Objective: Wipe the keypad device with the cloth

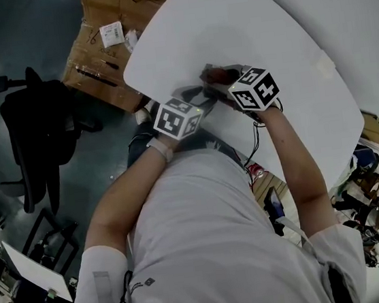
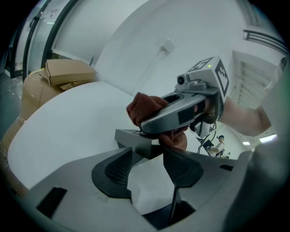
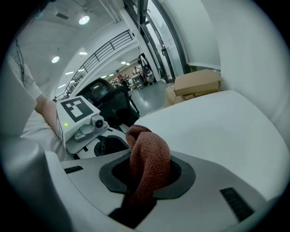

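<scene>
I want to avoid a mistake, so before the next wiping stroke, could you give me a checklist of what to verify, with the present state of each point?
1. Cloth clamped in the right gripper: ok, the jaws are closed on its rust-red fold.
2. Keypad device steadied by the left gripper: ok, its near end sits between the jaw tips, which seem to press it.
3. Cloth touching the device's top: ok, in the left gripper view it appears to rest there.
4. Device flat on the table: cannot tell, its underside is hidden.
5. Keys clean: cannot tell, the top face is not visible.
</scene>
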`<state>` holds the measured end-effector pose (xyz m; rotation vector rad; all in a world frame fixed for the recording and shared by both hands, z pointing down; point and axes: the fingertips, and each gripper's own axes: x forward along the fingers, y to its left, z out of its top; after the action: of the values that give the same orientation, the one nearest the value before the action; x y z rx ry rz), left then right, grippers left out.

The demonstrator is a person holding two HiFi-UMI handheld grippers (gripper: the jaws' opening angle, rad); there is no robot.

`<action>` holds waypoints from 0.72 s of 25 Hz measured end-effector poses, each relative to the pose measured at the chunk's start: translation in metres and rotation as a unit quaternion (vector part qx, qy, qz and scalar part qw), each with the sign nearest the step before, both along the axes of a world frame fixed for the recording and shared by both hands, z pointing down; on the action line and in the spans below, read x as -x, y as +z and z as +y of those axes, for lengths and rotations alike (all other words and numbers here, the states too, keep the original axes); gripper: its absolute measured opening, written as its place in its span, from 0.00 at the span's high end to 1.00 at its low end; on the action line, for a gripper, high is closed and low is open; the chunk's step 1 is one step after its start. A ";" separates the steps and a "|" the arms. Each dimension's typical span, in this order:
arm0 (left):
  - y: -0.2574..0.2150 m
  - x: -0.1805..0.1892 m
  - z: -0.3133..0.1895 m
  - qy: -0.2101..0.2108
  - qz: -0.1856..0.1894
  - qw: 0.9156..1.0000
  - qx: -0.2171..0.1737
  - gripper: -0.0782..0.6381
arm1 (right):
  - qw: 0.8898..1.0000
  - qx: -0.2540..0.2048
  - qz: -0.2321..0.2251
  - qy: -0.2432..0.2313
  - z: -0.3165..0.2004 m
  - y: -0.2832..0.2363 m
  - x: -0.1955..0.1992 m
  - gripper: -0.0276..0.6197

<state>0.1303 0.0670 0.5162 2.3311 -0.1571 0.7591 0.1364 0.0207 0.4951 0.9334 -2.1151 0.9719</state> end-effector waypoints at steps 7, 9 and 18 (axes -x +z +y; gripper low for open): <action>-0.004 0.009 -0.010 -0.032 0.018 0.999 0.018 0.58 | 0.993 -0.083 -0.048 0.074 -0.013 -0.034 0.003 0.80; -0.016 0.015 -0.018 -0.039 0.037 0.998 0.012 0.58 | 0.984 -0.117 -0.070 0.118 -0.016 -0.050 0.000 0.80; -0.133 0.051 -0.065 -0.013 0.159 0.980 -0.121 0.81 | 0.926 -0.247 -0.078 0.275 -0.004 -0.131 -0.016 0.80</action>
<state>0.0793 0.0021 0.3827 2.6405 -0.1449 0.3617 0.1520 0.0163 0.3644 1.8289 -2.3314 0.7864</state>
